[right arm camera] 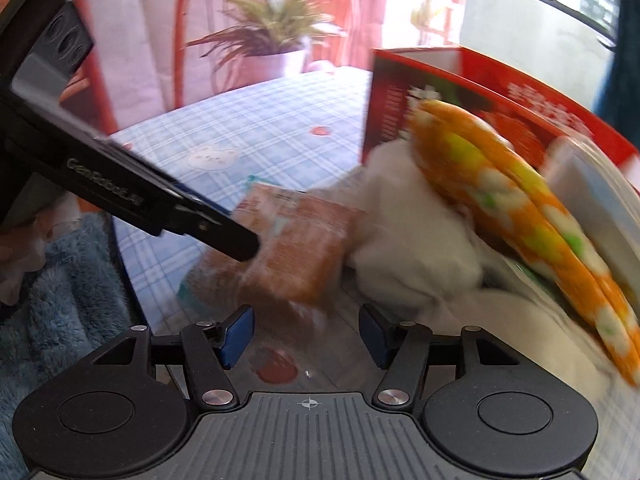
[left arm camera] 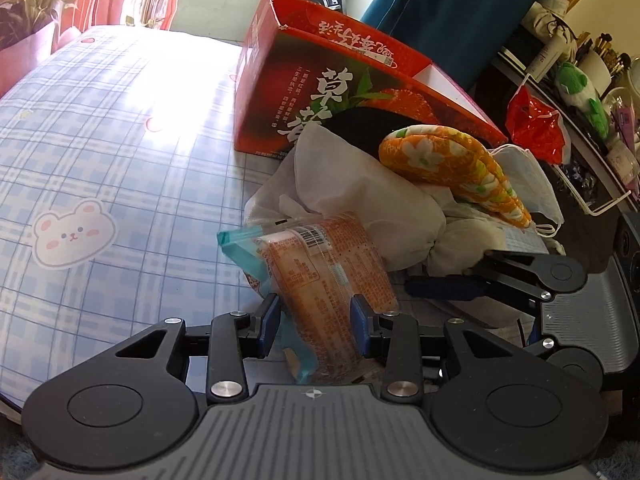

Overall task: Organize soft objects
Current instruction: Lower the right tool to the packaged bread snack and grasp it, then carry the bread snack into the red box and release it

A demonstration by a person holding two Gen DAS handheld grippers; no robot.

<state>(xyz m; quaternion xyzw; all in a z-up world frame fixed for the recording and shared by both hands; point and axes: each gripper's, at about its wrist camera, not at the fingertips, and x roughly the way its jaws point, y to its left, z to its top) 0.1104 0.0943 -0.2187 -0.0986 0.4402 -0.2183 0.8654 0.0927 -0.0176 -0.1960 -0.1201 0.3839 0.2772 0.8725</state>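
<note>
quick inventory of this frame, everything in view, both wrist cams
snack packet: 1, orange with clear-teal edge, between the left gripper's pads, on the bed
white cloth bundle: 1, white, right of the packet
floral padded item: 1, orange with white flowers, on top of the bundle
face mask: 1, white, right of the floral item
red box: 1, red, open top, behind the pile
bedsheet: 1, blue plaid with bear print
potted plant: 1, green, beyond the bed
red plastic bag: 1, far right shelf
left gripper: shut on the packet
right gripper: open, empty
</note>
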